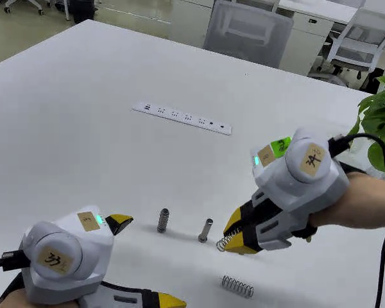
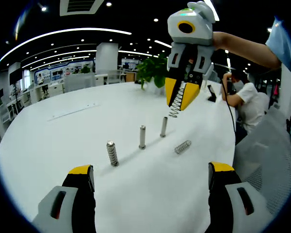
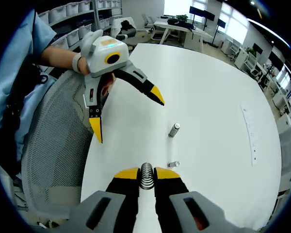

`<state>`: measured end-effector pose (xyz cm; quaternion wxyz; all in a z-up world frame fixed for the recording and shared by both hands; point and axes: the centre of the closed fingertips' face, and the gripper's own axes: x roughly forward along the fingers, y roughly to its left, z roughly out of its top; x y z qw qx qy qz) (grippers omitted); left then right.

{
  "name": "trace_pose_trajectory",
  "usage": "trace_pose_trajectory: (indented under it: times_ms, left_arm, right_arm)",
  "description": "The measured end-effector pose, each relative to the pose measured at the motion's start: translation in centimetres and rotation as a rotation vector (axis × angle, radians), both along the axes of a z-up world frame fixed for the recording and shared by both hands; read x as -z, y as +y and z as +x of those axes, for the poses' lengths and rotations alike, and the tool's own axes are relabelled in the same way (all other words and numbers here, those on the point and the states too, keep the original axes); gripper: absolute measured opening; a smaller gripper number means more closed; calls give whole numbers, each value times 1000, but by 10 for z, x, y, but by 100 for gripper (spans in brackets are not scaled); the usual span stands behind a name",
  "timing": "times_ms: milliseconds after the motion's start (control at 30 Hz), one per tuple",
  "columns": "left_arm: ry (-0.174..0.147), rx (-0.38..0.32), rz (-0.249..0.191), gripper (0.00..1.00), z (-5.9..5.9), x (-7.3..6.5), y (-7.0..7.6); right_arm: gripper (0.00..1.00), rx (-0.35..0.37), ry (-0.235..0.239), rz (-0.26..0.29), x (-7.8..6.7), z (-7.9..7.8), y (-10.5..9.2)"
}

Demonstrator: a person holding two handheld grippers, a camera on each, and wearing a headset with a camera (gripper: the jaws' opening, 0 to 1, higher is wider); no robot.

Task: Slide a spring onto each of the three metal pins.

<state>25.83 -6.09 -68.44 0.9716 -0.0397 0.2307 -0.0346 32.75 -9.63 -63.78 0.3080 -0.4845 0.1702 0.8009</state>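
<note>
Jaws of the right gripper (image 1: 234, 239) clamp a silvery coil spring (image 1: 225, 242), hanging tilted near the far bare pin (image 2: 163, 126) on the white worktop (image 1: 83, 128). Left gripper (image 2: 150, 169) jaws gape wide, holding nothing. One upright pin (image 1: 163, 220) already wears a spring; a loose spring (image 1: 237, 286) lies flat nearby.
</note>
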Motion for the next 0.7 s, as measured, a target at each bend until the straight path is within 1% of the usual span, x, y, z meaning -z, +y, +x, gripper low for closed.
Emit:
trace_pose_trajectory:
  times_ms: [100,133,200,267,333,367,433,567,600,667,700]
  left_arm:
    - [-9,-3,2,100,1,-3,-2]
    - [-9,-6,4,100,0,-2,-1]
    - [-12,-7,-3,100,1,-3,0]
    - [-18,-11,0,100,2,-2,2]
    - [-17,-11,-1,100,1,-1,3]
    - [-12,-12,0,100,0,0,3]
    - [-13,-10,2,100,0,0,3]
    - [-10,-7,11,100,0,1,4]
    - [-9,-7,12,100,0,1,4]
    - [-8,-9,15,100,0,0,4]
    - [-8,-9,16,100,0,0,4]
  right_arm:
    - [12,-2,-13,3,-5,6,8]
    - [12,-6,-24,0,-5,10,11]
    - [12,-10,-41,-7,-5,13,14]
    - [12,-16,-54,-17,-2,19,20]
    - [12,-22,-71,-25,0,22,24]
    - [12,-32,-86,-35,1,23,25]
    - [12,-57,-118,-43,1,23,27]
    - [12,-73,-123,-55,2,20,31]
    - [12,-88,-134,-68,5,20,30]
    - [12,-106,-157,-72,10,22,32]
    - [12,-107,-157,-74,11,22,33]
